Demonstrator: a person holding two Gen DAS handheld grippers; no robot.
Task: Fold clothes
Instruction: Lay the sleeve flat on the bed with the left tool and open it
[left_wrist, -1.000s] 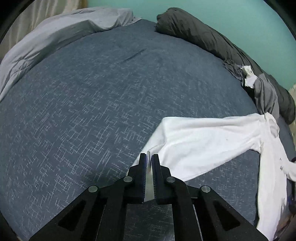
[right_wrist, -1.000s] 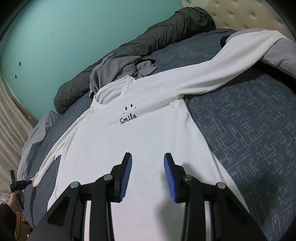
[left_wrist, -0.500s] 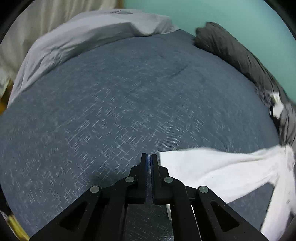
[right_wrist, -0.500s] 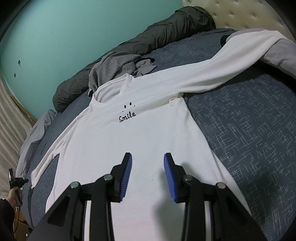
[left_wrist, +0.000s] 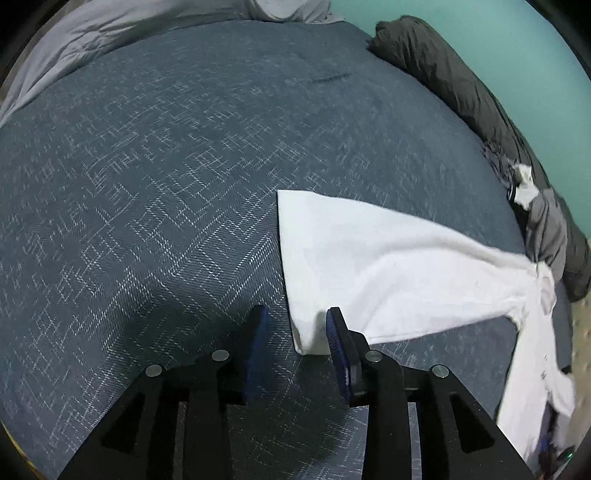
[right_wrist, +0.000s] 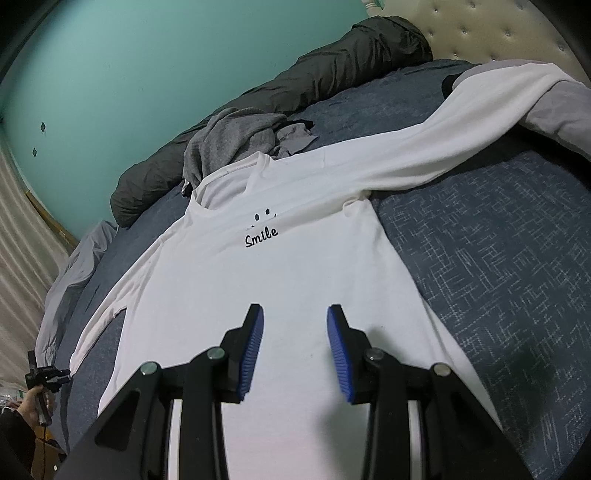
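A white long-sleeved shirt (right_wrist: 266, 288) with "Smile" printed on the chest lies face up on the dark blue bed cover (right_wrist: 498, 258). Its sleeve (left_wrist: 376, 266) stretches out flat in the left wrist view, cuff end nearest the camera. My left gripper (left_wrist: 295, 326) is low over that cuff with its jaws opening. The cuff corner lies between the pads, close to the right one, and is not pinched. In the right wrist view the left gripper (right_wrist: 50, 374) shows small at the far left, in a hand. My right gripper (right_wrist: 295, 326) hangs open over the shirt's lower front, holding nothing.
A dark grey rolled duvet (right_wrist: 295, 81) runs along the teal wall. A heap of grey clothes (right_wrist: 236, 136) sits by the shirt's collar. A light grey blanket (left_wrist: 129, 33) covers the bed's far end, and another grey cloth (right_wrist: 554, 114) overlaps the far sleeve. A tufted headboard (right_wrist: 498, 33) stands behind.
The left gripper went from shut on the sleeve cuff to parted jaws, and the cuff now lies loose on the bed. The sleeve looks drawn out straighter. The right gripper has not moved.
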